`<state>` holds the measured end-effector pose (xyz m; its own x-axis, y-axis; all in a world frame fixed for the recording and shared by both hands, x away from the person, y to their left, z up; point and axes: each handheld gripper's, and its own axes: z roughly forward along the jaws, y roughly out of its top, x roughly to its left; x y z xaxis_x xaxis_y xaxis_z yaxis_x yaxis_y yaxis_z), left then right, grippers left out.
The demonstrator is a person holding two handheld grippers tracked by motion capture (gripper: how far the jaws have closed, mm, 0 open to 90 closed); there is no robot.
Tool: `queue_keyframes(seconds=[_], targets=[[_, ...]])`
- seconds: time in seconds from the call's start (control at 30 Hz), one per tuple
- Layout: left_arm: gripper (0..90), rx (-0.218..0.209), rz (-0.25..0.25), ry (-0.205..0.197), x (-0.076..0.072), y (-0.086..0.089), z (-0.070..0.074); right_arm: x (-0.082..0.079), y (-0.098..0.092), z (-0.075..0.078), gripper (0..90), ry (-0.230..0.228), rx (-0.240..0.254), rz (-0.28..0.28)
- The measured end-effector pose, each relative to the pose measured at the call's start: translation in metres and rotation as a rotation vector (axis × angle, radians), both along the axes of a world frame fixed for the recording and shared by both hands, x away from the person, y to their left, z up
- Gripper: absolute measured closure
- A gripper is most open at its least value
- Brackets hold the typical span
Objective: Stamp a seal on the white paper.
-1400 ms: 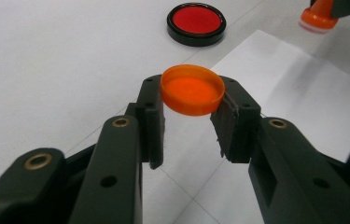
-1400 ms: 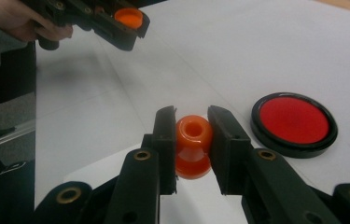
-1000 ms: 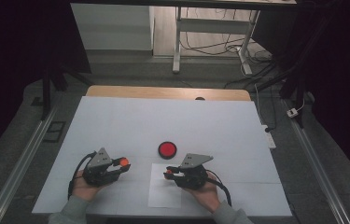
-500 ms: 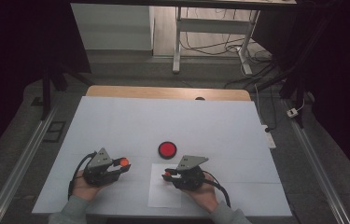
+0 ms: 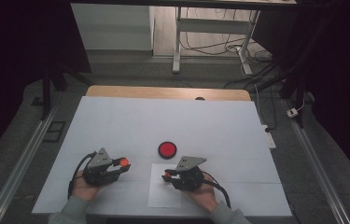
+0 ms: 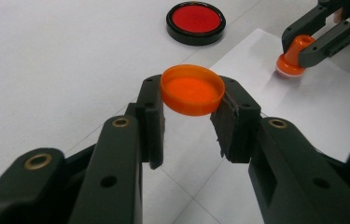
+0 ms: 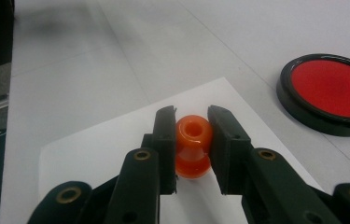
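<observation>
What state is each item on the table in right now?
Orange cap: off the stamp, clamped in the left hand-held gripper.
Orange stamp: upright on the paper sheet, clamped in the right hand-held gripper.
Red ink pad: uncovered, untouched.

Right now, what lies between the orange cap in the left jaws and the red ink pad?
Nothing: in the left gripper view, bare white table separates the orange cap from the red ink pad.

One orange cap (image 6: 192, 89), one stamp (image 7: 192, 145), one red pad (image 5: 167, 149).
</observation>
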<state>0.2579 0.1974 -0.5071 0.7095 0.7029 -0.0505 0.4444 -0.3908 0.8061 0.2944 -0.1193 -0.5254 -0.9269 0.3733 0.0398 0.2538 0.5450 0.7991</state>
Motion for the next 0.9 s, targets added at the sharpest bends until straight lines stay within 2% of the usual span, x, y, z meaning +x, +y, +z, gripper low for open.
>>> queue_keyframes(seconds=[0.37, 0.53, 0.67, 0.9], targets=[[64.5, -0.001, 0.001, 0.000, 0.0001, 0.0001, 0.0000, -0.0001, 0.0014, -0.0018, 72.5, -0.004, 0.000, 0.005], [64.5, -0.001, 0.000, -0.001, 0.0000, 0.0003, 0.0001, -0.0006, 0.0031, -0.0052, 72.5, -0.010, -0.030, 0.011], [64.5, -0.002, -0.002, 0.001, 0.0000, 0.0002, 0.0001, -0.0006, 0.0026, -0.0064, 72.6, -0.006, -0.016, 0.009], [64.5, 0.002, -0.001, 0.003, -0.0005, -0.0006, 0.0000, -0.0018, 0.0023, -0.0076, 72.7, -0.020, -0.020, 0.012]])
